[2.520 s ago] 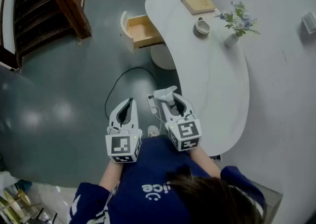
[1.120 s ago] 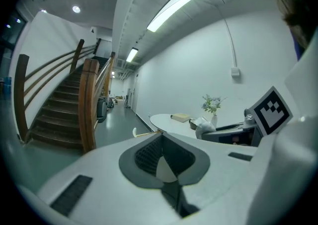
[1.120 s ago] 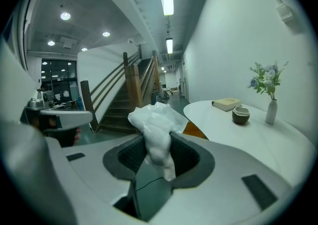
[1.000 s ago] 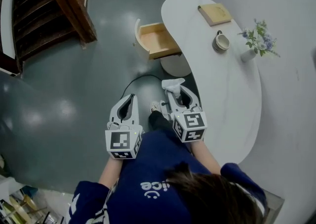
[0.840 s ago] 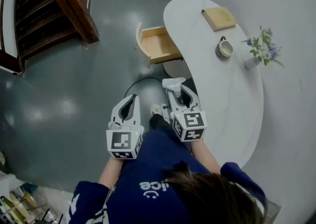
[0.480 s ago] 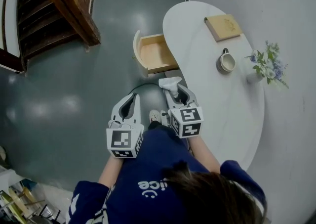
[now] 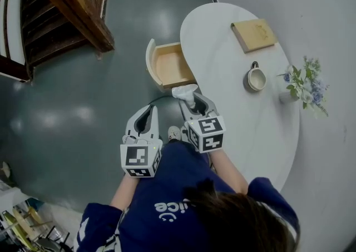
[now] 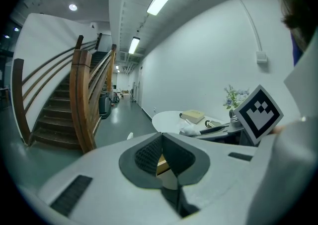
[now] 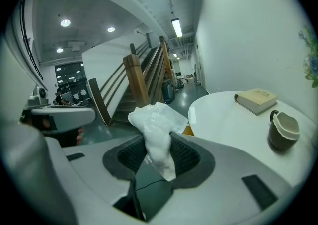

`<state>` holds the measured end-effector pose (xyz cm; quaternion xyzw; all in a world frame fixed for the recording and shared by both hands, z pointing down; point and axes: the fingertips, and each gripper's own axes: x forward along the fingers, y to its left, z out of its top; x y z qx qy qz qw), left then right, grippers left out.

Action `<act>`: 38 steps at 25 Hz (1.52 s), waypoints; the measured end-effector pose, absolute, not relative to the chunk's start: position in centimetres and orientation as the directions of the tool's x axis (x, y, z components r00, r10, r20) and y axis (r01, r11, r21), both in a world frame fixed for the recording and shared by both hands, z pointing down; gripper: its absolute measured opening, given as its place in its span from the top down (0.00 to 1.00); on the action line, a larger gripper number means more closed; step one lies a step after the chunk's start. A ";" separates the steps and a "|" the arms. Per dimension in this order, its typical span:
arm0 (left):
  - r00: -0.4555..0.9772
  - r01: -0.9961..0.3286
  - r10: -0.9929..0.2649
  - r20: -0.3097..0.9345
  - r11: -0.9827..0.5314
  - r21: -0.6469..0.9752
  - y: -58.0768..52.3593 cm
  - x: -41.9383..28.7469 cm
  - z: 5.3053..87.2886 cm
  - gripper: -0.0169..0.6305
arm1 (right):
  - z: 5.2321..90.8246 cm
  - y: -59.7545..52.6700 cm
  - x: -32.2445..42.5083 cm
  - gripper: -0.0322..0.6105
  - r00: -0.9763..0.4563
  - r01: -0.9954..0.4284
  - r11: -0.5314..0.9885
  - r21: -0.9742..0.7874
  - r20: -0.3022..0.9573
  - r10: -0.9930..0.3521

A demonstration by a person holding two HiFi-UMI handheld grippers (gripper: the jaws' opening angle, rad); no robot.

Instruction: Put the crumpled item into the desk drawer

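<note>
Head view: high over the person, facing steeply down. It takes in the grey polished floor (image 7: 83, 117) and the white kidney-shaped desk (image 7: 245, 128), with the left gripper (image 7: 148, 113) and right gripper (image 7: 191, 102) at lower centre.

Left gripper view: low, tight behind its own jaws, facing across the room toward the brown wooden staircase (image 8: 84, 105), desk beyond.

Right gripper view: equally tight, with the crumpled white wad (image 9: 155, 134) filling the centre, facing along the desk top.

All three share the desk, the staircase and a tan closed book (image 7: 255, 35).
</note>
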<state>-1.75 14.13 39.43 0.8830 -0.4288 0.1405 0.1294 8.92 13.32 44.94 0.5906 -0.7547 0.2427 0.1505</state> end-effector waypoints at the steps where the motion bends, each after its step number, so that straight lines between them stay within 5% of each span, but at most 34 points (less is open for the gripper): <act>1: 0.593 -0.794 -0.721 0.359 -0.597 0.112 13.9 -1.7 39.4 0.97 | 45.0 13.2 8.9 0.71 -0.260 -0.964 0.186 -0.191 0.517 -0.815; 38: 0.753 -0.630 -0.544 0.369 -0.759 0.166 -9.7 -1.5 41.9 0.97 | 46.4 -3.8 9.2 0.70 -0.083 -0.987 -0.021 -0.158 0.623 -0.778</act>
